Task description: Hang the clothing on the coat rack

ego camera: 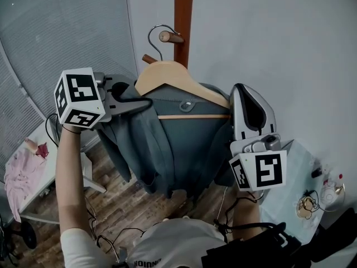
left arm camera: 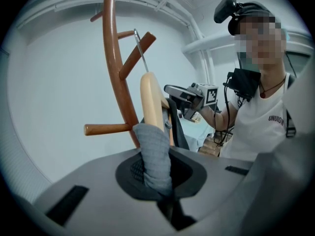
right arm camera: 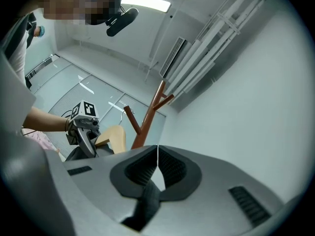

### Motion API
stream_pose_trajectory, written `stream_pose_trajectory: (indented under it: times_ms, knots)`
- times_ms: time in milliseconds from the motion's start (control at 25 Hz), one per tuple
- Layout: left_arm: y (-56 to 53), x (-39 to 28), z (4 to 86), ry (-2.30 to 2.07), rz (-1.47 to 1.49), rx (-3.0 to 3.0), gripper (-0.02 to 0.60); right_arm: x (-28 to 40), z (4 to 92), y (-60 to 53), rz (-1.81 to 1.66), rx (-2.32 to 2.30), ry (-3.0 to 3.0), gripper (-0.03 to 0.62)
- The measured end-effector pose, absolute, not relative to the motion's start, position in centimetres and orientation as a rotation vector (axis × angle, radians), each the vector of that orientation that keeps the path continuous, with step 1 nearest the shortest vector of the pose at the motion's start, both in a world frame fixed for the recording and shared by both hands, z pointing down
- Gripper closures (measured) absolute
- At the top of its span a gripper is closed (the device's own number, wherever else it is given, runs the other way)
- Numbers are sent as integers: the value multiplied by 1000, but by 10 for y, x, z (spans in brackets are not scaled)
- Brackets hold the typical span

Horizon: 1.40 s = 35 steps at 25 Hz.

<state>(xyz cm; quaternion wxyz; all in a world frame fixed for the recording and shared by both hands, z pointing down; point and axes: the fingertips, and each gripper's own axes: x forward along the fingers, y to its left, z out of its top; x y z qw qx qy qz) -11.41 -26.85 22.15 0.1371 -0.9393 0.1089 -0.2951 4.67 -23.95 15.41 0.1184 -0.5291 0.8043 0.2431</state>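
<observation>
Pinched between the jaws of the left gripper (ego camera: 136, 101) is a fold of soft grey ribbed knit, the shoulder of the garment (ego camera: 178, 144) draped over a smooth wooden hanger (ego camera: 167, 74). Its thin wire hook (ego camera: 156, 35) curls at a peg (ego camera: 170, 37) of the red-brown coat rack (ego camera: 183, 21); I cannot tell whether it bears there. The cloth looks light and limp, so the stiff hanger is probably the surer hold. The jaws of the right gripper (right arm camera: 157, 166) are together and empty.

The head view looks steeply down, close over the clothing (ego camera: 167, 144) on its hanger (ego camera: 167, 74) at the coat rack (ego camera: 183, 15). The left gripper view looks along its jaws, upward at the same rack and hanger, with the right gripper (left arm camera: 179, 100) beyond. The right gripper view faces wall (right arm camera: 246, 82) and ceiling (right arm camera: 98, 38), sharing the rack and the left gripper (right arm camera: 88, 144).
</observation>
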Motion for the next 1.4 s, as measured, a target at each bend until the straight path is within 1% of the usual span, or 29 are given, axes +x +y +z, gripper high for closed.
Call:
stream_pose_trajectory:
  times_ms: [320, 760, 1400]
  knots:
    - [-272, -112, 231, 254, -895, -2701, 558, 45, 150, -238, 730, -1563, 2330, 572]
    - [-282, -111, 239, 267, -876, -2743, 557, 49, 154, -236, 750, -1581, 2335, 572]
    - [-296, -106, 250, 243, -883, -2768, 557, 58, 168, -246, 706, -1621, 2352, 572]
